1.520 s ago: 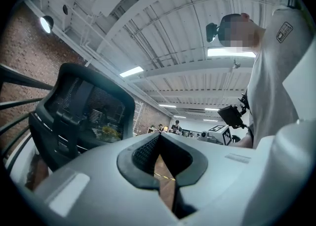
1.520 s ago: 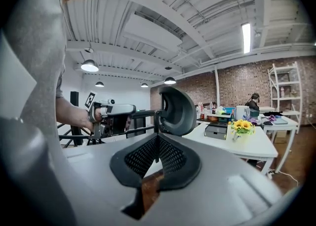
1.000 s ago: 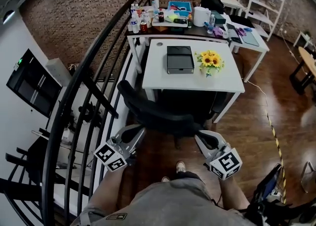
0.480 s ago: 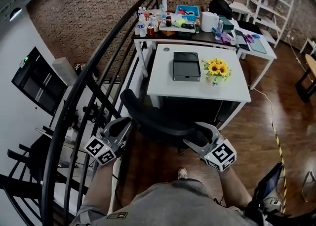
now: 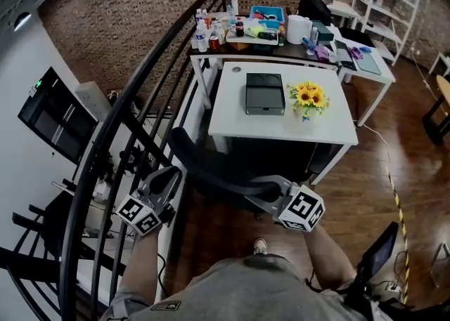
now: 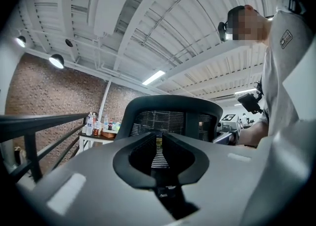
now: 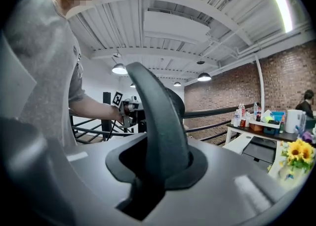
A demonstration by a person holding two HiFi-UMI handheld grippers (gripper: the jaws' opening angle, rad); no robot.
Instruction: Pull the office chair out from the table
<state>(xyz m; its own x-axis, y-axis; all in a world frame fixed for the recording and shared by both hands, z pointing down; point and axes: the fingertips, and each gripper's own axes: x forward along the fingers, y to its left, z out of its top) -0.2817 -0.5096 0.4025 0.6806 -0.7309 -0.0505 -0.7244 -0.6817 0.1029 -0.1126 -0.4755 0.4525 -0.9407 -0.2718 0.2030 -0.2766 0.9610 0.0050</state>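
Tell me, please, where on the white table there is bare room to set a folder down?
The white table is bare along its near edge, in front of the black box and the sunflowers, and down its left side. The table behind it is crowded with bottles and a blue bin.

A black box (image 5: 265,93) and a bunch of sunflowers (image 5: 310,96) sit side by side, not touching. Behind them a second worktop (image 5: 246,49) carries bottles (image 5: 202,31), a blue tray (image 5: 266,15) and a white paper roll (image 5: 294,30). A curved black railing (image 5: 133,112) runs down the left, with a brick wall (image 5: 140,10) beyond.
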